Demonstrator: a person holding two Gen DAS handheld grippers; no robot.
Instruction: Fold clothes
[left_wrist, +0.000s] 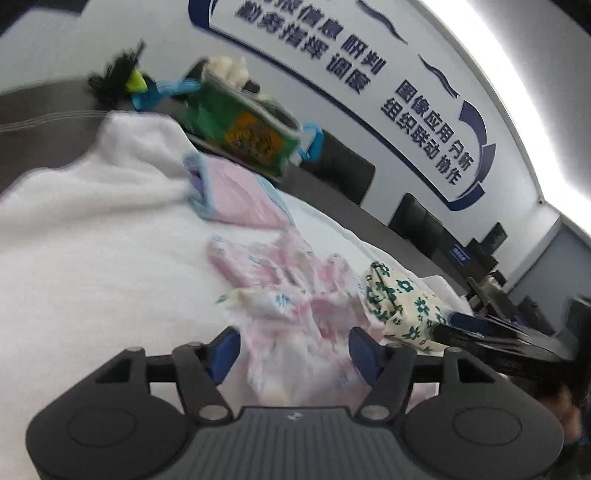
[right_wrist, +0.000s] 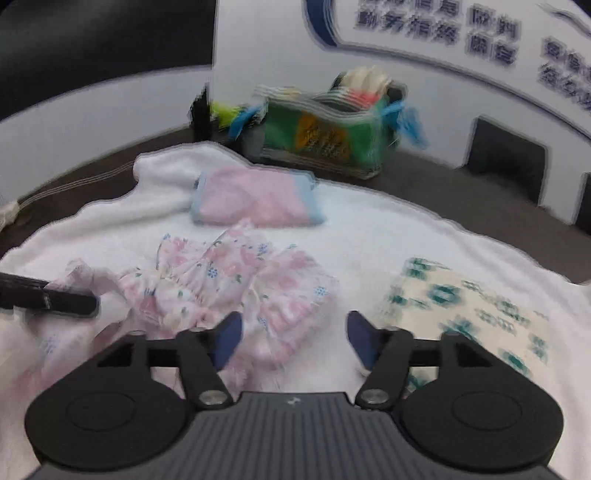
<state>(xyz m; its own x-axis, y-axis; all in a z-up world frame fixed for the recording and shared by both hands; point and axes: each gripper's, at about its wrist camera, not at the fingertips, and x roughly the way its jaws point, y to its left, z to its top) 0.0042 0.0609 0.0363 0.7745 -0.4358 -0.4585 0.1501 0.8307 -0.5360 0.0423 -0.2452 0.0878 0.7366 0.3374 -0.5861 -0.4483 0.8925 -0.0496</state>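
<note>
Now both your left gripper (left_wrist: 291, 349) and right gripper (right_wrist: 291, 334) hover wide open and empty over the crumpled pink floral cotton garment (right_wrist: 229, 280) mid-frame on the white towel (right_wrist: 369, 229), likely poised to regrip for folding.

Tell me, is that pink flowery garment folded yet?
Not folded. The pink floral garment lies crumpled and bunched on the white towel, unlike the neat pink folded piece behind it.
</note>
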